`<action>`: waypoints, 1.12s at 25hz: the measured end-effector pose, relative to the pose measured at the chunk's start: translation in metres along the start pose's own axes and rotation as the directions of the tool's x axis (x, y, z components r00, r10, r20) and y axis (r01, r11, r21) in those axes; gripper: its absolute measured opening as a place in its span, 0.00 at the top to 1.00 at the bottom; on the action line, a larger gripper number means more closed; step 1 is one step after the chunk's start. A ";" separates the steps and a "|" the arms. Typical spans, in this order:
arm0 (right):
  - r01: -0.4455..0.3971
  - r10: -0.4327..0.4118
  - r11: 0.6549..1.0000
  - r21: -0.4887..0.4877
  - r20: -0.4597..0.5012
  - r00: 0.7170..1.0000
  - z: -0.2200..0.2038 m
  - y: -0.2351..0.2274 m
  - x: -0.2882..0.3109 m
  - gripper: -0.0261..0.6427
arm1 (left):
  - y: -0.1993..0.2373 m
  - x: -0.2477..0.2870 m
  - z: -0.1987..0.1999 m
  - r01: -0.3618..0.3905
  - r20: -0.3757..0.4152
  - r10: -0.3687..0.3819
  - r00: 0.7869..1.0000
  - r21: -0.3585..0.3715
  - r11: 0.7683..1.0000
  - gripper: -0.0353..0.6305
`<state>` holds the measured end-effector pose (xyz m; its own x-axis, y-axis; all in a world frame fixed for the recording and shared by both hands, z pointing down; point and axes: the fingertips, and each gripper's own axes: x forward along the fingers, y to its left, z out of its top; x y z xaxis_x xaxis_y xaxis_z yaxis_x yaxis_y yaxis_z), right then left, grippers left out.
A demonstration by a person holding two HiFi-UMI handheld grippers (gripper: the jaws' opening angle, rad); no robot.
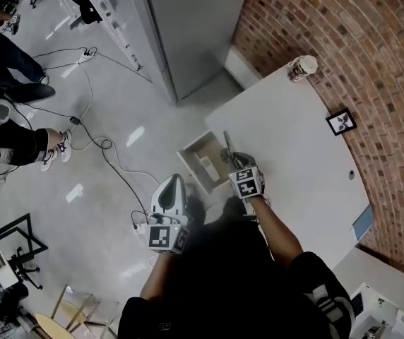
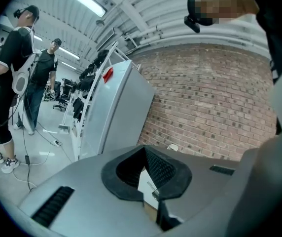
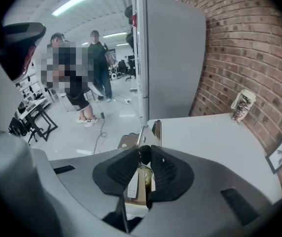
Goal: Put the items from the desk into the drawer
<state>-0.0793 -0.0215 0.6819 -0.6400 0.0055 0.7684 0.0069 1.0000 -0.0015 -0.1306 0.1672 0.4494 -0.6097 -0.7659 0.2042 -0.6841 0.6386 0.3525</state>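
Slim metal tool [image 3: 143, 134], hole near its tip, sits pinched in the right gripper [image 3: 144, 153]: jaws nearly closed, pads pressing it from both sides, tip sticking out past them. In the head view the tool [image 1: 227, 143] points up-left from the right gripper [image 1: 232, 159]. It's at the counter [image 1: 294, 154] edge, just beside the open drawer [image 1: 191, 150]. Right gripper view looks down btwn the pads into the drawer [image 3: 125, 141]: a white flat item [image 3: 132, 184] & sth gold-coloured lie there, can't tell what.

Left gripper [image 1: 175, 182] hangs lower left of the drawer, over the floor [image 1: 117, 210], apart from the tool. Its jaw tips meet, holding nothing.

Far corner of counter: patterned cup [image 1: 302, 67]. Small picture frame [image 1: 341, 122] by the brick wall [image 1: 343, 41]. Grey cabinet [image 1: 188, 27] beyond the drawer, cables [image 1: 96, 143] on the floor.
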 end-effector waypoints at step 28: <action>-0.076 0.057 0.995 -0.067 -0.259 0.964 -0.131 0.075 0.143 0.86 | 0.063 0.033 -0.073 0.034 -0.166 -0.037 0.985 -0.018 0.999 0.96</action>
<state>-0.0695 0.0539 0.8757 -0.4181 0.0608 0.9064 0.1073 0.9941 -0.0172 -0.1651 0.1766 0.5449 -0.5091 -0.7907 0.3400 -0.6974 0.6105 0.3754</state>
